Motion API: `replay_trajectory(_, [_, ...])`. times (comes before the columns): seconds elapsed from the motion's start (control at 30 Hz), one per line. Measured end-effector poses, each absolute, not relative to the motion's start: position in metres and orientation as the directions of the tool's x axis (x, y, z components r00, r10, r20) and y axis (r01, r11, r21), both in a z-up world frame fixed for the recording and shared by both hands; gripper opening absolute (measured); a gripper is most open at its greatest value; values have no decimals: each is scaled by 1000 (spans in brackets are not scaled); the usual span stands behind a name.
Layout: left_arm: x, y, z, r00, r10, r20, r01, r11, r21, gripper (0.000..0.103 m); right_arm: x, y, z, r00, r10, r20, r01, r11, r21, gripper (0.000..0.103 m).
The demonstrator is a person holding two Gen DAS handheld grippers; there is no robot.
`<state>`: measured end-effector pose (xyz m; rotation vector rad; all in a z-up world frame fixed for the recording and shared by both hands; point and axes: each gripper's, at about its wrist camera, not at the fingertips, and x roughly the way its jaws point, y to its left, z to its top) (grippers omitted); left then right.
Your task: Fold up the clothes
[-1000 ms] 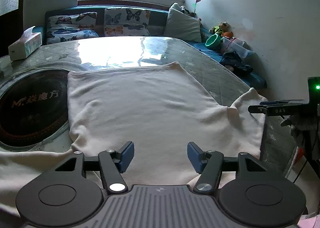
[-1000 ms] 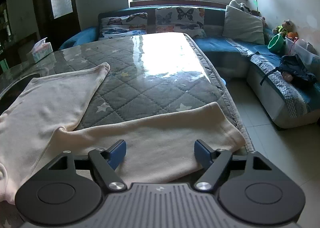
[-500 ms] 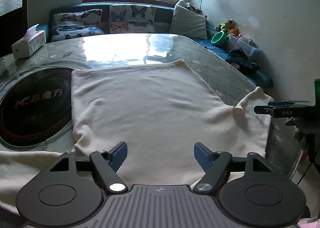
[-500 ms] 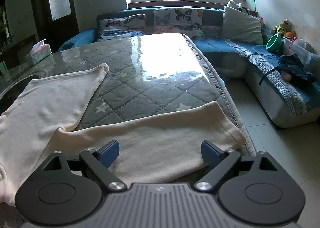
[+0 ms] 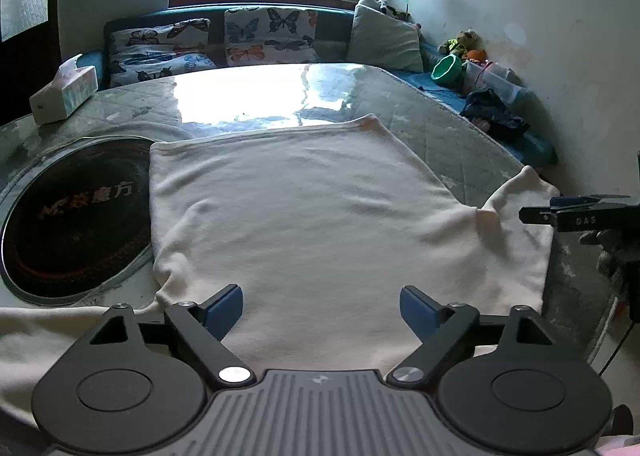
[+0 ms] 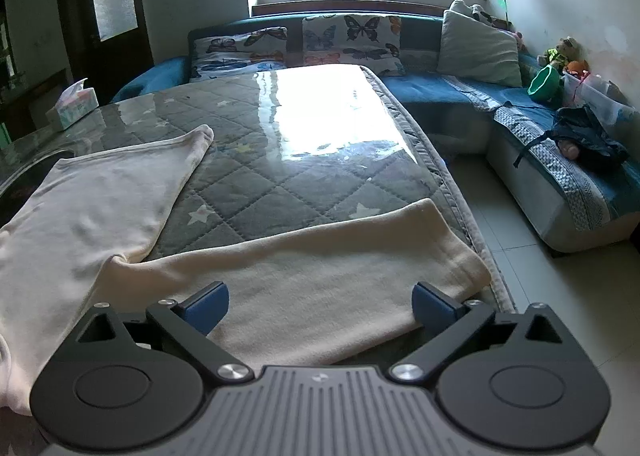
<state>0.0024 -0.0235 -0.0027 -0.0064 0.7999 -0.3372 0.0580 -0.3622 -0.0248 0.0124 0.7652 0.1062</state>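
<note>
Cream garment [image 5: 304,208] lies under both spread grippers [image 5: 321,306] [image 6: 320,302], jaws just widened, nothing pinched; closing shallow might grab one layer only.

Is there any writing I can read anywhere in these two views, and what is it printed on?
"DAS": white letters on the black right gripper, at the left wrist view's right edge.
Logo and Chinese characters on the round dark plate set in the table: only the last, "方", reads; the rest is blurred.
Tissue box: print too small to read.

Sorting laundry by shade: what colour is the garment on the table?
Plain cream, no print; the garment shows best in the left wrist view.
</note>
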Motion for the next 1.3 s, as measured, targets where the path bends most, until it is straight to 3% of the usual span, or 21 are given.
replay_trajectory(0.77, [4,-31,-4,651,-277,-707,299,949,-96,99,53,-360,-12,751,94,-653,-69,996,63,103])
replay_trajectory(1.3, [2,-32,-3,657,-257,-708,292,953,-75,103,38,-310,-1,715,259,-650,-272,959,82,103])
